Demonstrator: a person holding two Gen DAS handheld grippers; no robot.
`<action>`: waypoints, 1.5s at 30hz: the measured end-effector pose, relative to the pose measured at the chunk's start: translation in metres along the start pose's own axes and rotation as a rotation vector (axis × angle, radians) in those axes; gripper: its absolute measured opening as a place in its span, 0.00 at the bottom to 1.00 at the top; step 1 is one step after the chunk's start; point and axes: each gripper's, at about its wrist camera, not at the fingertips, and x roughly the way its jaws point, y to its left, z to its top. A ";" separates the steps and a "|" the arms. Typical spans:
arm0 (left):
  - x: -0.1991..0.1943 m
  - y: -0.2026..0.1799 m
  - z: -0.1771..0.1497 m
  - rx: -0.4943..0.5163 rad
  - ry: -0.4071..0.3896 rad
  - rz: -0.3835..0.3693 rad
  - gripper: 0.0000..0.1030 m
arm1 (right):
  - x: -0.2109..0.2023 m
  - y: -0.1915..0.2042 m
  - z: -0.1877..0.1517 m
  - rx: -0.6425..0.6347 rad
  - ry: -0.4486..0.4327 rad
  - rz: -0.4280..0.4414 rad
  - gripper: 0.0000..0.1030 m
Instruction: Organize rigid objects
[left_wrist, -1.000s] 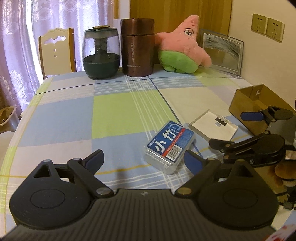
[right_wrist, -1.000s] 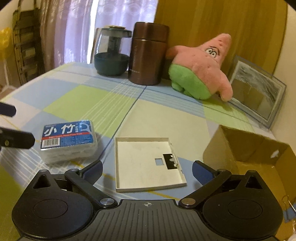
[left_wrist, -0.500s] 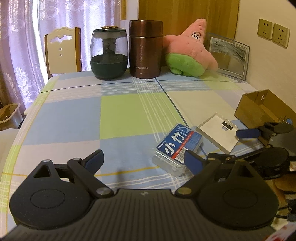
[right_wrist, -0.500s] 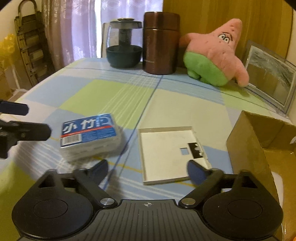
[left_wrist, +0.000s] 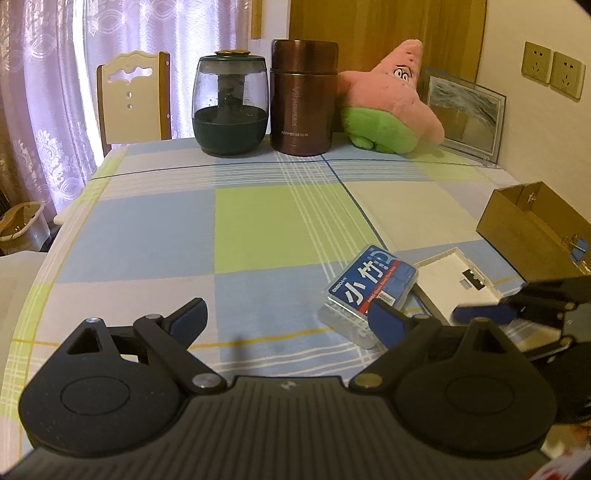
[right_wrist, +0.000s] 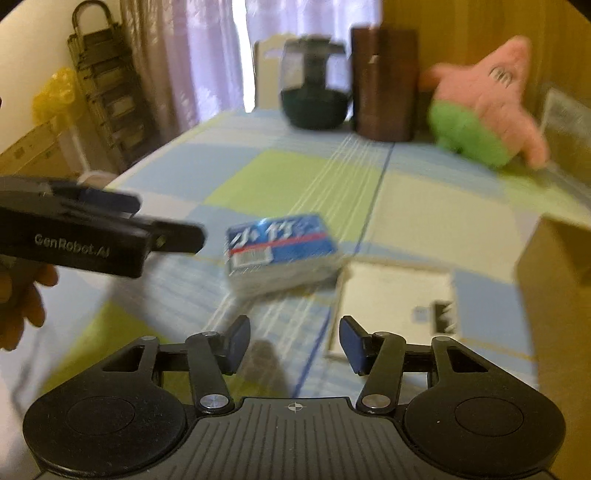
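Note:
A clear plastic box with a blue label (left_wrist: 371, 290) lies on the checked tablecloth, next to a flat white plastic cover (left_wrist: 458, 282). In the right wrist view the box (right_wrist: 282, 245) and the cover (right_wrist: 397, 306) are blurred. My left gripper (left_wrist: 286, 319) is open and empty, low over the cloth, with the box just beyond its right finger. My right gripper (right_wrist: 293, 345) is open and empty, narrower than before, behind the box and cover. The left gripper shows at the left of the right wrist view (right_wrist: 110, 229).
An open cardboard box (left_wrist: 532, 232) stands at the right edge, with binder clips inside. A dark glass jar (left_wrist: 229, 107), a brown flask (left_wrist: 303, 98), a pink star plush (left_wrist: 391, 99) and a framed picture (left_wrist: 465, 114) line the far edge. A chair (left_wrist: 129, 99) stands behind.
Both grippers have drawn back and risen from the table. The right gripper's jaws have narrowed and its view has swung left, now blurred. The blue-label box and white cover lie as before.

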 end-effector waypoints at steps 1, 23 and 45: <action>0.000 0.001 0.000 -0.003 0.000 -0.001 0.89 | -0.004 -0.001 0.000 -0.005 -0.022 -0.031 0.54; 0.007 -0.030 -0.005 0.184 -0.027 -0.120 0.89 | 0.015 -0.045 -0.003 0.132 0.000 -0.180 0.82; 0.061 -0.059 0.012 0.306 0.017 -0.137 0.70 | -0.013 -0.054 0.005 0.113 -0.077 -0.253 0.82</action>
